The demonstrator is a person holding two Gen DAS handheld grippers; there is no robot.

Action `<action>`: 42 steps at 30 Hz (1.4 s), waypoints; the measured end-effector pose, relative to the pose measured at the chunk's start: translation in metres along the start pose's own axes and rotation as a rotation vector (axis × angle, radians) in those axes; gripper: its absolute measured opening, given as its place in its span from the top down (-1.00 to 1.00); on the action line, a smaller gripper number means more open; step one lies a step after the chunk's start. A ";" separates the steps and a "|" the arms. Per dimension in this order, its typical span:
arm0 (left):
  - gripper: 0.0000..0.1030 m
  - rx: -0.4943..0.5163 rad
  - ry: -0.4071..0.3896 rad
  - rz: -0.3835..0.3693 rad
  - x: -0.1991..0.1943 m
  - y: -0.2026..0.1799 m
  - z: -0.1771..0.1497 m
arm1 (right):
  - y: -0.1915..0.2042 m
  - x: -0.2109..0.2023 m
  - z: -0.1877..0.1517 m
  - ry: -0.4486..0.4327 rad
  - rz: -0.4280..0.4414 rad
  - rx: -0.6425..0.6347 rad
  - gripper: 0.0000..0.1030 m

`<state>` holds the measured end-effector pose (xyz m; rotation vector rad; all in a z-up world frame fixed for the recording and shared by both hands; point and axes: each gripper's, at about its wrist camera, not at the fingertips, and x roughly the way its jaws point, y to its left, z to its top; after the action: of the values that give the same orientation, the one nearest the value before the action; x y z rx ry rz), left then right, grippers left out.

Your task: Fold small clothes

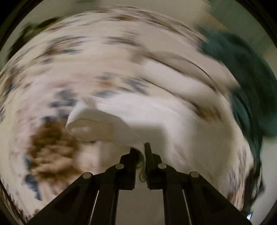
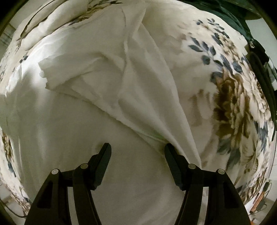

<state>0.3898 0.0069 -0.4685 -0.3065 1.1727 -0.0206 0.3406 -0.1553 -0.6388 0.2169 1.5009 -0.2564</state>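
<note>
A white garment (image 2: 86,107) lies on a floral bedspread (image 2: 230,97), with a sleeve (image 2: 57,76) spread to the left and a folded ridge running down its middle. My right gripper (image 2: 137,148) is open just above the garment's plain lower part, its right finger against the ridge. In the left wrist view, which is blurred by motion, my left gripper (image 1: 140,148) is shut on an edge of the white garment (image 1: 155,121) and holds it lifted above the bedspread (image 1: 52,138).
A dark green garment (image 1: 242,74) lies at the right of the bedspread in the left wrist view, and it also shows at the top right of the right wrist view (image 2: 232,15). A dark strap or bag (image 2: 263,69) sits at the right edge.
</note>
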 end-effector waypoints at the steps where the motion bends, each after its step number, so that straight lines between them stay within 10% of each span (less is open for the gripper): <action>1: 0.85 0.072 0.046 -0.012 0.011 -0.024 -0.008 | -0.003 0.001 -0.001 0.001 -0.004 0.001 -0.28; 6: 0.64 0.209 0.221 -0.081 0.030 -0.066 -0.045 | -0.026 -0.006 -0.001 0.017 0.019 0.024 -0.28; 8: -0.29 0.202 0.207 -0.064 0.019 -0.051 -0.043 | -0.032 -0.013 0.001 0.010 0.033 0.033 -0.28; 10: -0.78 0.176 0.177 -0.027 0.006 -0.032 -0.039 | -0.039 -0.019 0.004 0.001 0.051 0.044 -0.28; 21: -0.78 0.135 0.113 0.267 0.059 0.048 0.019 | 0.014 -0.033 0.062 0.042 0.416 0.104 -0.28; 27: -0.78 0.202 0.089 0.293 0.064 0.048 0.029 | 0.065 -0.063 0.121 -0.055 0.376 0.007 -0.28; 30: -0.78 0.198 0.110 0.296 0.070 0.051 0.031 | 0.082 -0.033 0.158 0.047 0.266 -0.027 -0.24; 32: -0.78 0.183 0.126 0.291 0.074 0.055 0.029 | 0.075 -0.010 0.167 0.128 0.260 -0.028 0.91; 33: -0.78 0.179 0.129 0.289 0.074 0.054 0.026 | 0.073 -0.007 0.168 0.140 0.240 -0.034 0.95; 37: -0.78 0.162 0.125 0.279 0.073 0.060 0.025 | 0.057 -0.024 0.174 0.024 0.150 -0.054 0.96; 40: -0.78 0.166 0.099 0.271 0.063 0.059 0.025 | 0.051 -0.021 0.181 0.096 0.225 -0.039 0.90; 42: -0.78 0.182 0.076 0.269 0.051 0.052 0.022 | 0.047 -0.029 0.181 0.115 0.232 -0.077 0.39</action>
<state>0.4223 0.0526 -0.5198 0.0143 1.2696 0.0971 0.5258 -0.1640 -0.5996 0.3464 1.5798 -0.0002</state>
